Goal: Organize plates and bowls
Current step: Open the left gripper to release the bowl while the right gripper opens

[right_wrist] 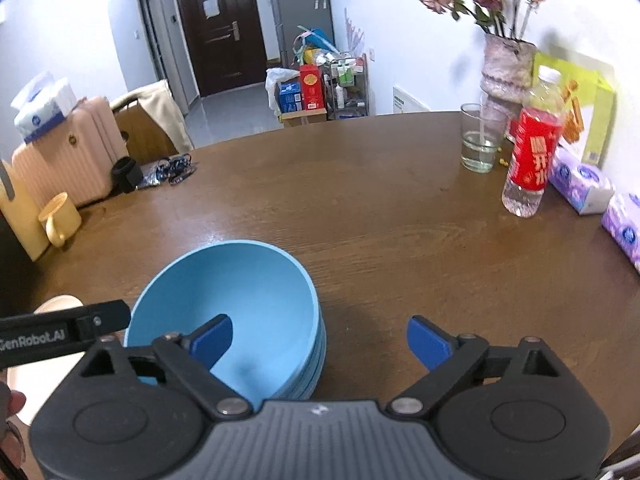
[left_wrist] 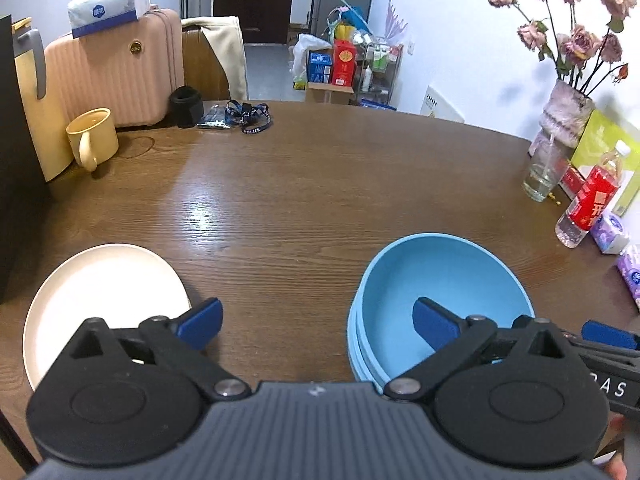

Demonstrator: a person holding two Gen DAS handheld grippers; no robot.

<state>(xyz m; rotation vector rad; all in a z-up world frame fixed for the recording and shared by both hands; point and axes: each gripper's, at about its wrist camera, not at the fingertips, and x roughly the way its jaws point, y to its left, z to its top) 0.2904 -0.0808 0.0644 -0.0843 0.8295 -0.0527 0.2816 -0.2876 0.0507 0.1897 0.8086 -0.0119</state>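
While both grippers hang over the near edge of the wooden table [left_wrist: 320, 184], neither holds anything: the left gripper [left_wrist: 318, 324] has its blue pads spread wide with bare wood between them, and the right gripper [right_wrist: 319, 340] is spread just as wide, its left pad over the rim of the blue bowls [right_wrist: 240, 296] and its right pad over bare table. These bowls sit nested in a stack near the front edge, several rims showing down the side. A cream plate [left_wrist: 100, 296] lies flat on the table to the left, apart from the stack, partly hidden under the left gripper's body.

Judging by this layout, the bowls look already gathered and the plate is what remains to place, so the step in hand seems to be a pause between picks. Next would likely be the left gripper taking the plate; being flat and thin, it calls for one pad slipped under the rim and a firm pinch at the edge. Mug [left_wrist: 93, 136], water bottle [right_wrist: 534, 152] and vase [right_wrist: 506, 64] stand well clear at the far sides
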